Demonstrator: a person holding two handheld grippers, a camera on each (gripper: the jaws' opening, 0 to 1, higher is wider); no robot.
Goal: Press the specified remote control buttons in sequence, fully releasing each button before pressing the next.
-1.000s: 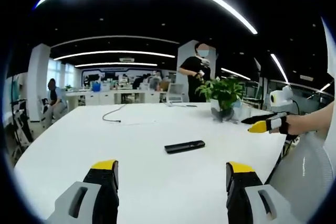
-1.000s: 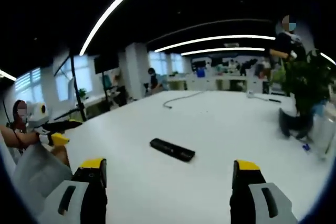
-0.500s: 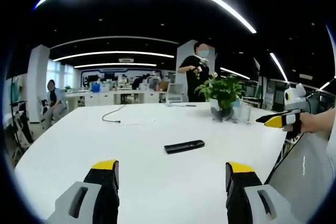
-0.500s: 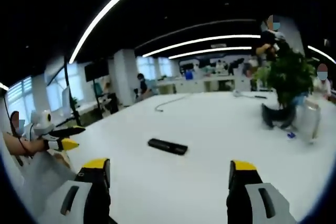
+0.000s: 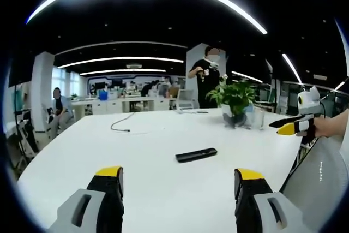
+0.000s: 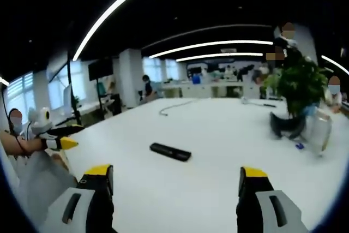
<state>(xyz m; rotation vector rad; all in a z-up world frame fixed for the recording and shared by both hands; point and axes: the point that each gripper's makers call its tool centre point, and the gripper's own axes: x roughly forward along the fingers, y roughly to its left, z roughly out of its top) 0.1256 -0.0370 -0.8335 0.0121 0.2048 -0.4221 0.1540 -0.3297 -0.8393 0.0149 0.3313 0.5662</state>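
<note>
Level above the table (image 5: 82,156), both grippers, jaws spread, remote (image 5: 196,154) untouched.

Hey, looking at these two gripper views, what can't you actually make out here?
- Remote control: both views, too small and distant to make out its buttons.
- Potted plant: right gripper view, blurred, so its pot is unclear.
- Cable on the table: left gripper view, too small to identify its ends.
</note>
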